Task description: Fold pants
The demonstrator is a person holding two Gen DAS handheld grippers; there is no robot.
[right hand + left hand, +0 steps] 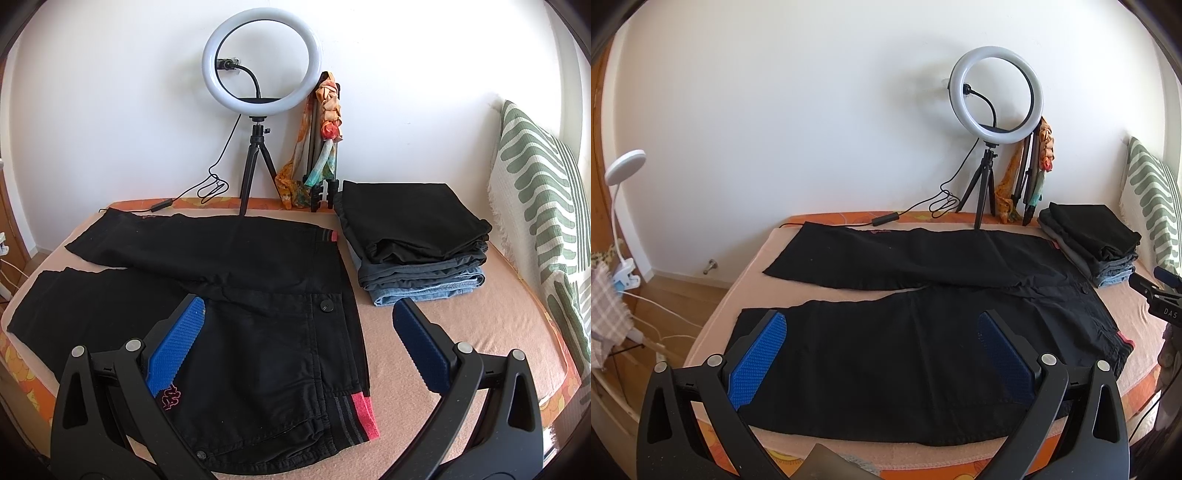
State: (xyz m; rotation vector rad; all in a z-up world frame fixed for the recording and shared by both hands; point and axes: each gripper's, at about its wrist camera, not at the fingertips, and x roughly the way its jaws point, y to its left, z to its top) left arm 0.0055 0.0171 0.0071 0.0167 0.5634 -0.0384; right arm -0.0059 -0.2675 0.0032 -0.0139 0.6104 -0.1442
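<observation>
Black pants [923, 291] lie flat on the bed, legs spread apart toward the left, waistband with a red-and-grey band at the right. In the right wrist view the pants [258, 295] show a black button and a pink logo near the waist. My left gripper [882, 325] is open above the near leg, holding nothing. My right gripper [299, 325] is open above the waist end of the pants, its right finger over bare sheet. The right gripper's black body also shows at the right edge of the left wrist view [1160, 295].
A stack of folded clothes [417, 243] sits on the bed right of the pants. A ring light on a tripod [258, 92] and its cable stand at the back by the wall. A striped pillow [535, 206] leans at the right. A clip lamp [620, 206] stands left of the bed.
</observation>
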